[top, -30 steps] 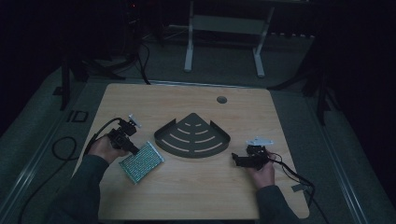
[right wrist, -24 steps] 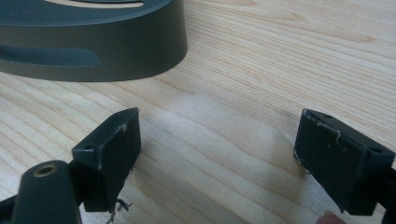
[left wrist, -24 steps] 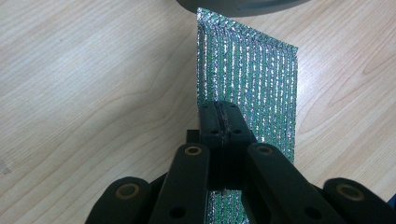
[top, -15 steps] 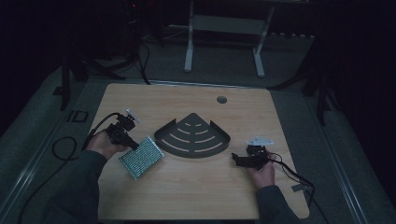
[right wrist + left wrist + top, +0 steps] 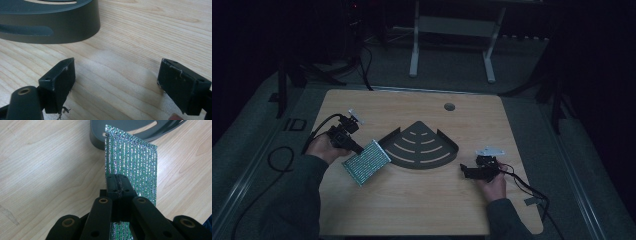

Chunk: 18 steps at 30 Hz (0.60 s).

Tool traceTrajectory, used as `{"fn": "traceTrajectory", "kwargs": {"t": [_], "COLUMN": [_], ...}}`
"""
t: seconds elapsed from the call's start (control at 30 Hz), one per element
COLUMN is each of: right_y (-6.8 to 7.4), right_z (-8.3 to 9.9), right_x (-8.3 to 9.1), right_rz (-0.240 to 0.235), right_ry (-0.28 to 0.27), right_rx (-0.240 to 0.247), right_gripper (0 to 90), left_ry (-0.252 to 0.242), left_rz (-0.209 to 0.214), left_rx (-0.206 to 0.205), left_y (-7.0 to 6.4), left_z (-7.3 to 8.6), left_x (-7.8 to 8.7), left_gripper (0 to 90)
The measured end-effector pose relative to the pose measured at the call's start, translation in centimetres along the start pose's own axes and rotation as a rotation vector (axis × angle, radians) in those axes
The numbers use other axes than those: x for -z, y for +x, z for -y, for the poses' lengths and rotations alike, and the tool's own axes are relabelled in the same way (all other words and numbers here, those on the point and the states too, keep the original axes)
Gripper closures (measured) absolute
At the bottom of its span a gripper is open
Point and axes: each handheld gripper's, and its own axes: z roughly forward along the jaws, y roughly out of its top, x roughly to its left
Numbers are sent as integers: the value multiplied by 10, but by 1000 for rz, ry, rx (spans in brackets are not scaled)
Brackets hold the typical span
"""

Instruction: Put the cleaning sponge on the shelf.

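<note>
Pale letters "ID" on the grey floor mat point(image 5: 294, 124) left of the table, no other readable text

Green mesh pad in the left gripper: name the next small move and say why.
Probably carry it a little farther over the rim of the dark corner tray and lower it in. The left gripper is shut on the green mesh pad, whose far edge already reaches the tray; the right gripper waits open.

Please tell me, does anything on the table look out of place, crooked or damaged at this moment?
Nothing looks damaged or spilled. The shiny green mesh pad is clamped by the left gripper and stands on edge, its far corner beside the dark corner tray, maybe touching. The right gripper is open over bare wood of the table.
</note>
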Motion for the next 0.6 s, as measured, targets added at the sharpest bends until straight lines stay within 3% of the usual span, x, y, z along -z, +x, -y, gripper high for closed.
{"fn": "traceTrajectory", "kwargs": {"t": [0.6], "right_y": [0], "right_z": [0], "right_x": [0], "right_rz": [0], "right_ry": [0], "right_rx": [0], "right_gripper": [141], "left_ry": [-24], "left_rz": [15], "left_rx": [-14], "left_y": [1], "left_z": [-18], "left_x": [11], "left_gripper": [899]}}
